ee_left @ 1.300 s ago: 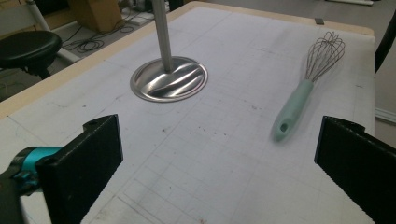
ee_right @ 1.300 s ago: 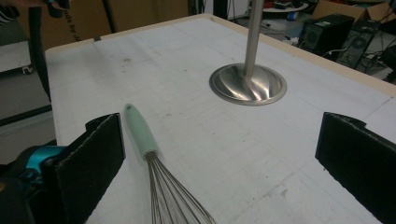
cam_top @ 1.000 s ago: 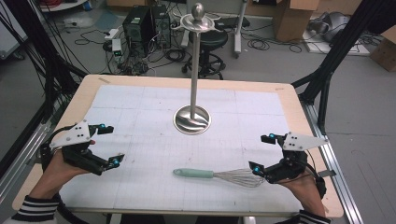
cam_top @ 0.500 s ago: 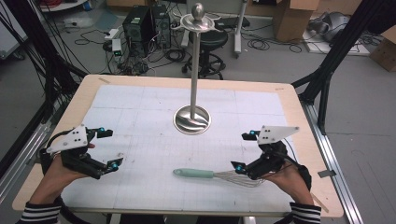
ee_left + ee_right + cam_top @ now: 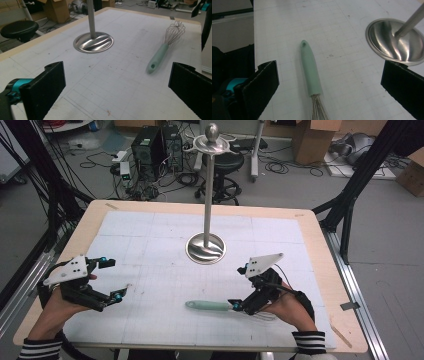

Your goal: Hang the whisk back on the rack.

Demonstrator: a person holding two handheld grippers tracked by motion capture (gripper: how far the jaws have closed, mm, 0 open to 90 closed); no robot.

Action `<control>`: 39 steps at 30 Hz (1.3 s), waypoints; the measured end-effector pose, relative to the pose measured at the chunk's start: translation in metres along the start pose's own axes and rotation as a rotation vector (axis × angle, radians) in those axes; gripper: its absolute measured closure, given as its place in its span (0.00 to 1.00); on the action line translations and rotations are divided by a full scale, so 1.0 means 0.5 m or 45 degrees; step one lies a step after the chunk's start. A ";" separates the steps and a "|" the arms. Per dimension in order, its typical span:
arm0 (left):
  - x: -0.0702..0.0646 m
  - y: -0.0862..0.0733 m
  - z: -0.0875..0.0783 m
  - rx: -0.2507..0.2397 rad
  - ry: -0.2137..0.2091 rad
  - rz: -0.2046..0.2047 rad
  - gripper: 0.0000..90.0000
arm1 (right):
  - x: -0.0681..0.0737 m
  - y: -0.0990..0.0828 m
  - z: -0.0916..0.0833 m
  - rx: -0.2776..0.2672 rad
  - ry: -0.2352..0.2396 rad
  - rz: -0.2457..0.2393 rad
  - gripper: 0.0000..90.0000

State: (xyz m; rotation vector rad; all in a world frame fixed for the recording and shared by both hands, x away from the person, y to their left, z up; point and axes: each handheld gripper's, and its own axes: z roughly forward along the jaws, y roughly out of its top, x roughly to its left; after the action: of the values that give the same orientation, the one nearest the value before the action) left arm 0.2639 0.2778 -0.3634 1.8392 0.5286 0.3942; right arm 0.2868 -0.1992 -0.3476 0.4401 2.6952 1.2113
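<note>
my right gripper [image 5: 243,287] hovers over the whisk [image 5: 215,306], jaws wide apart, clamping nothing. my left gripper [image 5: 111,279], also spread, sits well left of it. beyond the whisk stands the steel stand [image 5: 206,248], path unobstructed.

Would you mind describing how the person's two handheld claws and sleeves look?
Both the left claw and right claw have black bodies, flat black jaws, teal accents at the joints and a grey three-cornered plate on top. A thin black cable trails from the right one. The sleeves are black with white-striped cuffs.
</note>
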 end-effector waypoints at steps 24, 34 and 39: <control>0.006 0.000 -0.002 0.006 0.018 0.004 0.02 | 0.014 0.015 0.142 0.332 0.120 -0.137 0.01; 0.006 0.000 0.000 0.010 0.018 0.003 0.02 | 0.021 0.006 0.173 0.445 0.161 -0.160 0.06; 0.005 0.000 0.000 0.013 0.022 0.002 0.02 | 0.023 0.003 0.179 0.481 0.173 -0.161 0.20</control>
State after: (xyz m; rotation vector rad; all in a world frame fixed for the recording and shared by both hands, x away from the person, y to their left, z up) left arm 0.2661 0.2793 -0.3633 1.8477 0.5418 0.4091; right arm 0.2994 -0.1315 -0.4060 0.2312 3.0230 0.7221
